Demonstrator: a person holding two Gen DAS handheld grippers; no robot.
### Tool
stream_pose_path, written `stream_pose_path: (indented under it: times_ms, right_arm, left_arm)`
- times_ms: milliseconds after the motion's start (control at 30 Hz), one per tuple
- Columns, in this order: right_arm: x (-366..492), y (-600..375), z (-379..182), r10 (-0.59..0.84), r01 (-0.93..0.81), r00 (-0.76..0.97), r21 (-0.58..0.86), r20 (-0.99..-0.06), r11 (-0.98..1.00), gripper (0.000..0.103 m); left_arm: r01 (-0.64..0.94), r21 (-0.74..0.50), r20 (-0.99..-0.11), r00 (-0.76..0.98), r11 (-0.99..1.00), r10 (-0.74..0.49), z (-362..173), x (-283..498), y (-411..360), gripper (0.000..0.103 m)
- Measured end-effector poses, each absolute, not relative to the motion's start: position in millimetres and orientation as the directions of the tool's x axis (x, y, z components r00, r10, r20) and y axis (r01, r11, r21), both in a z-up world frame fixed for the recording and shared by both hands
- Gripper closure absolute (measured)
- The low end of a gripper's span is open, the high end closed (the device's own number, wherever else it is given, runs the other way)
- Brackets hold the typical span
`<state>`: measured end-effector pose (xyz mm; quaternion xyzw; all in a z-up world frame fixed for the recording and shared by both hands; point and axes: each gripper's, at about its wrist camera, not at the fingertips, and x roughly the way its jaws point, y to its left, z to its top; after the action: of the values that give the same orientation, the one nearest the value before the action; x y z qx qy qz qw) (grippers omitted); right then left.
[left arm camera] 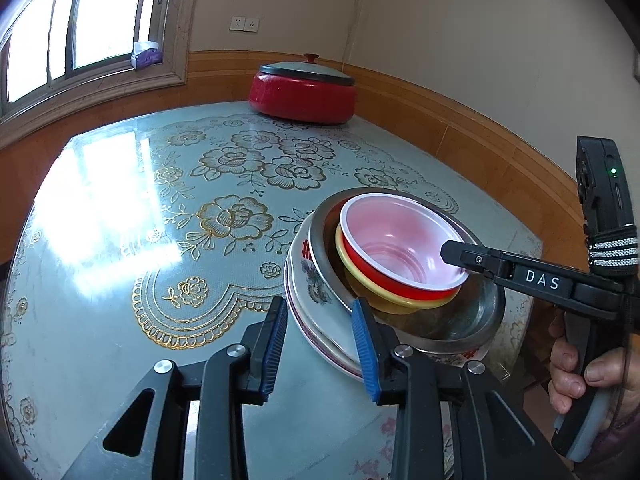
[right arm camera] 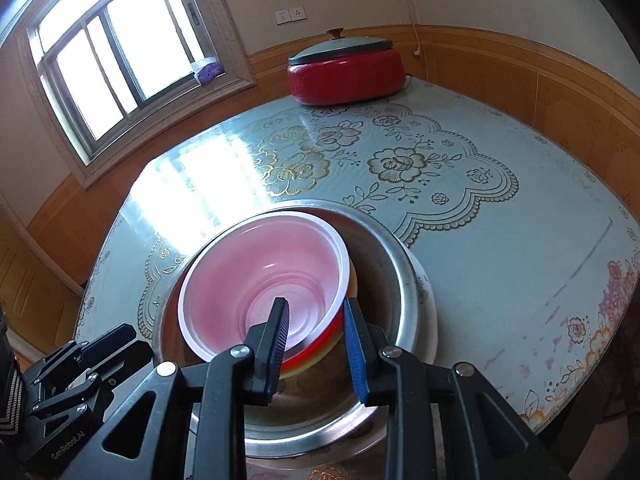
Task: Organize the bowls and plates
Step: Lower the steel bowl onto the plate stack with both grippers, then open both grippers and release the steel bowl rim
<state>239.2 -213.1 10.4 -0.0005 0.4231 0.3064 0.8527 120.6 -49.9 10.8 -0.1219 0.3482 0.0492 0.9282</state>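
A red bowl [left arm camera: 400, 240] [right arm camera: 264, 276] with a pale pink inside sits slightly tilted in a yellow bowl [left arm camera: 400, 302] [right arm camera: 298, 368]. Both lie in a steel basin [left arm camera: 460, 324] [right arm camera: 384, 280], which rests on stacked white floral plates [left arm camera: 314, 284] [right arm camera: 426, 320]. My right gripper [right arm camera: 315, 304] [left arm camera: 456, 258] straddles the red bowl's near rim, one finger inside and one outside. Its pads stand clear of the wall. My left gripper [left arm camera: 319, 308] [right arm camera: 132, 344] hovers open at the left edge of the plate stack, holding nothing.
The stack stands near the front right of a table [left arm camera: 160, 240] covered by a glossy blue-grey floral cloth. A red pot with a grey lid [left arm camera: 304, 92] [right arm camera: 348, 76] stands at the far edge by the wall. A hand [left arm camera: 580, 376] holds the right gripper's handle.
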Motion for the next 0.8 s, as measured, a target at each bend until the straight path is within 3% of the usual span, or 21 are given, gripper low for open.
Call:
stream_pose_path:
  times_ms: [467,800]
  right_arm:
    - [224.3,-214.1,10.0,0.54,-0.558,0.457,0.245,-0.707,0.793,0.072]
    - [186.3,-233.5,25.8,0.509,-0.539,0.594,0.161,-0.623,0.827,0.065]
  left_arm:
    - [-0.211,-0.175,-0.661,0.749,0.962,0.044,11.9,118.5,-56.6,0.066]
    - [-0.294,-0.16,-0.675,0.729,0.942,0.113,13.1,107.0,-65.8,0.064]
